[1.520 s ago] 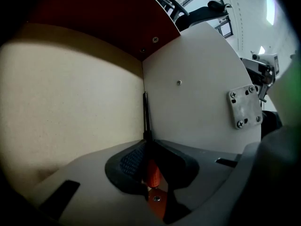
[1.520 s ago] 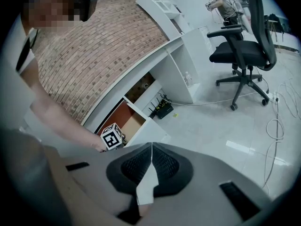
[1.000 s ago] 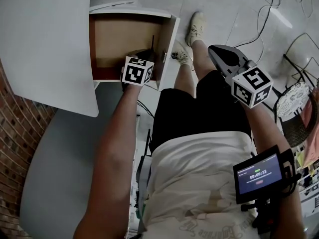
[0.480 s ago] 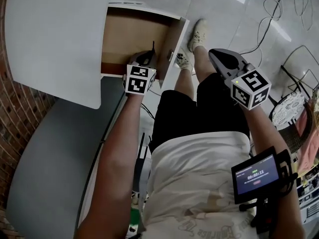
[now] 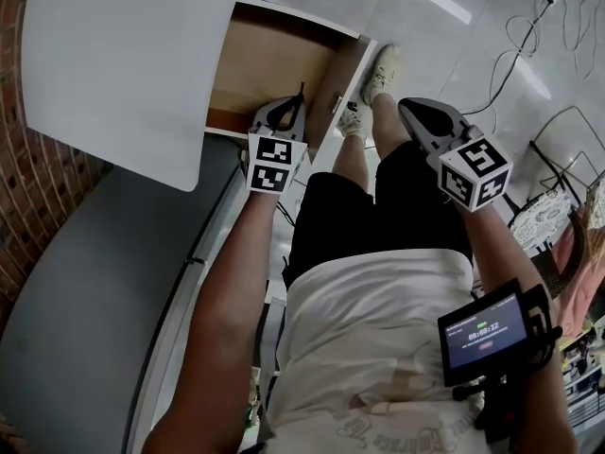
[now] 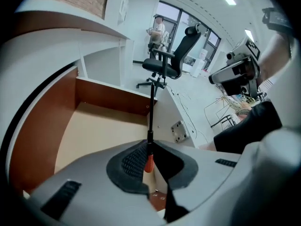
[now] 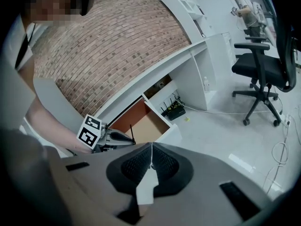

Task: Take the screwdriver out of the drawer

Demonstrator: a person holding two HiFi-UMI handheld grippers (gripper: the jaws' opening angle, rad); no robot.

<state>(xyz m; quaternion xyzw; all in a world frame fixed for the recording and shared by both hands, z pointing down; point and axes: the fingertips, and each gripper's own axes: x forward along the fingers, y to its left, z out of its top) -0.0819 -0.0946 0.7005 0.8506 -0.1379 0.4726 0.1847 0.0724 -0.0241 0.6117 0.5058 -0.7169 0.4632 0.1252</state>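
Note:
The drawer [image 5: 269, 55] stands pulled out under the white desk, its pale wooden floor bare in the left gripper view [image 6: 101, 131]. My left gripper [image 5: 286, 113] hangs above the drawer's near right corner, shut on the screwdriver. The screwdriver's orange handle [image 6: 148, 164] sits between the pads and its thin black shaft [image 6: 151, 109] sticks up past the jaws, also visible as a dark line [image 5: 300, 97]. My right gripper [image 5: 419, 113] hovers over the person's thigh, shut with nothing in it [image 7: 151, 158]. The right gripper view shows the left gripper [image 7: 115, 138] by the drawer [image 7: 149, 121].
A white desk top [image 5: 123, 64] covers the drawer's left side. The drawer's white front panel [image 5: 342, 76] stands beside the person's shoes [image 5: 378, 64]. Cables [image 5: 529, 26] trail over the tiled floor, and a black office chair [image 7: 263, 69] stands further off.
My left gripper has risen out of the drawer with the screwdriver and tilted its shaft more upright. The right gripper has drifted only slightly.

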